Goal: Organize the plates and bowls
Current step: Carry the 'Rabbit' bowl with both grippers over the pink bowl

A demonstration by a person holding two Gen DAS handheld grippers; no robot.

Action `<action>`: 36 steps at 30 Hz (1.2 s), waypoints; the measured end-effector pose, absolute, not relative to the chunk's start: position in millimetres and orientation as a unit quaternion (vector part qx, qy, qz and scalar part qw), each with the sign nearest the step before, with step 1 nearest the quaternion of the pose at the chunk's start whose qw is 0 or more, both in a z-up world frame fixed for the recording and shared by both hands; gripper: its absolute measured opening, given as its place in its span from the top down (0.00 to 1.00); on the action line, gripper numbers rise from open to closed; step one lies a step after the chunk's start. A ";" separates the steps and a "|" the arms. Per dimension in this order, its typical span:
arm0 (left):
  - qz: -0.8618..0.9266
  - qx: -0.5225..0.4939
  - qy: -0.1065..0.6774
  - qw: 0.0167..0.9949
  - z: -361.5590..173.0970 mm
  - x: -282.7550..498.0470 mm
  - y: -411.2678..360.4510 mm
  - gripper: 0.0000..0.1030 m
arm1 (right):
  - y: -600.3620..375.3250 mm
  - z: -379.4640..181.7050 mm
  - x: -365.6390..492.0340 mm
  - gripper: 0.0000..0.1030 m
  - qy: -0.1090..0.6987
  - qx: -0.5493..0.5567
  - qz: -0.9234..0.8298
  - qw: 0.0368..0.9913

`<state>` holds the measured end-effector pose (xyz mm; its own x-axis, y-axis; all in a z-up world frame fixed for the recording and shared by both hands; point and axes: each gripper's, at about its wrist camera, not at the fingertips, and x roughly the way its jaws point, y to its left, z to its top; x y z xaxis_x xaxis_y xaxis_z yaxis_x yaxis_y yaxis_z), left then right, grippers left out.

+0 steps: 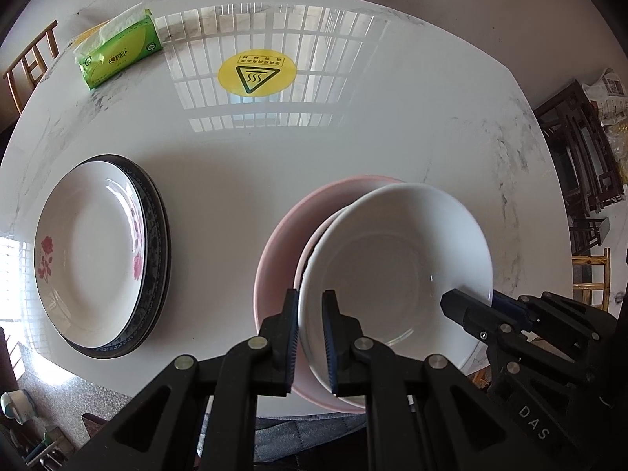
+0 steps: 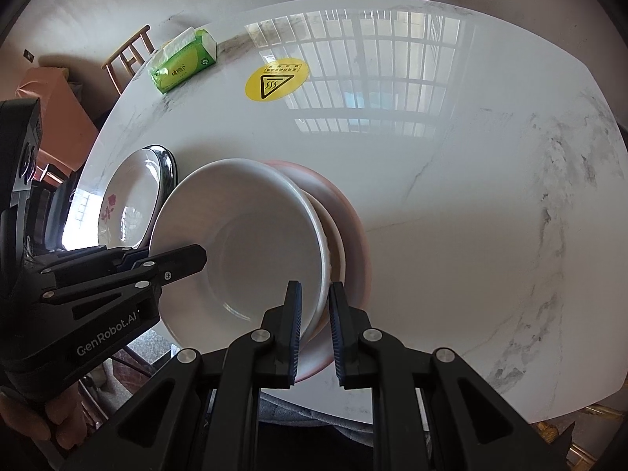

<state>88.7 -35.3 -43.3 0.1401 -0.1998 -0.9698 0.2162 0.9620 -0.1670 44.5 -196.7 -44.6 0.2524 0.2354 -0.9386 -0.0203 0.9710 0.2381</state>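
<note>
A white bowl (image 1: 396,271) is held tilted over a stack of bowls, in which a second white bowl (image 2: 336,251) is nested inside a pink bowl (image 1: 282,243); the stack rests on the near part of the white marble desk (image 1: 274,149). The near rim of the white bowl is clamped from two sides: the left tongs (image 1: 310,337) are narrowed onto its left edge, one pad inside and one outside the wall, and the right tongs (image 2: 315,325) are narrowed onto its right edge in the same way, though whether the lower bowl's rim is also caught there cannot be told. To the left of the stack, apart from it, a white plate with red flowers (image 1: 90,255) is seen lying on a dark-rimmed plate (image 1: 157,235). Farther back on the desk a round yellow warning sticker (image 1: 257,72) is fixed, and a green tissue pack (image 1: 117,53) is laid near the far left edge. Wooden chairs (image 1: 33,64) are placed around the desk.
</note>
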 end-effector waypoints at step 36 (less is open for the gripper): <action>-0.138 0.011 0.613 0.778 -35.9 81.4 -31.9 0.89 | -196.5 -40.7 38.3 0.82 0.598 0.081 0.087 0.793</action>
